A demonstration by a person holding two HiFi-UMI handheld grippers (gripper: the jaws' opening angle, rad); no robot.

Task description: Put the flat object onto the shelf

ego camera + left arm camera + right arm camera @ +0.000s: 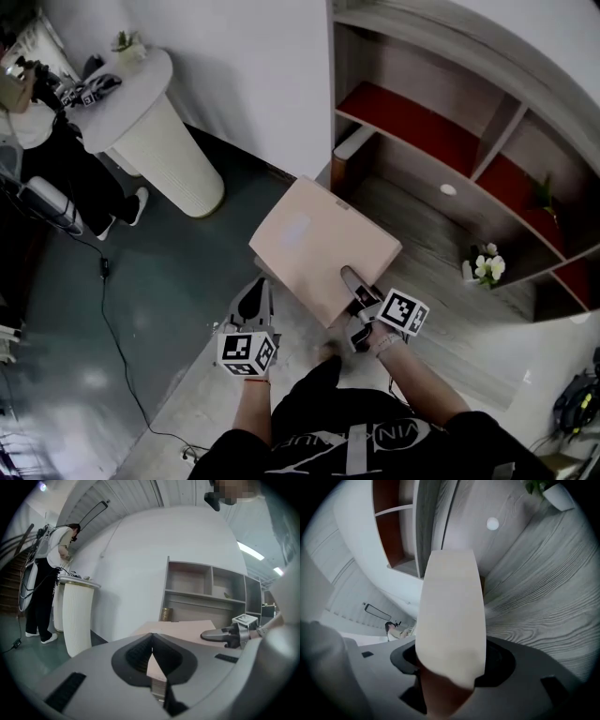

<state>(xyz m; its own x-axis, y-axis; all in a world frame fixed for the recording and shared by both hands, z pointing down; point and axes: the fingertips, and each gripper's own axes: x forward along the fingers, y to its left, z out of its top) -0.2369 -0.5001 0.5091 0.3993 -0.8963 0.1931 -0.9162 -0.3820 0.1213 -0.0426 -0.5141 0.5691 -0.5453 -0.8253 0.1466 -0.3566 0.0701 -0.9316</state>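
1. Fingers of the left gripper are pinched on the near-left corner of the flat box. In the left gripper view the tips meet above a sliver of beige card and its corrugated edge.
2. Right gripper grips the box at its near-right edge. One finger lies on the top face, and the beige slab fills the gap between the fingers in the right gripper view.
3. The box is held roughly level above the floor, in front of the shelf.
4. From the head view, its far corner sits near the left end of the shelf's lowest board. Contact with the board cannot be told.
5. A potted plant stands towards the right end of that board.
6. A white pedestal with a person beside it stands well apart on the left.
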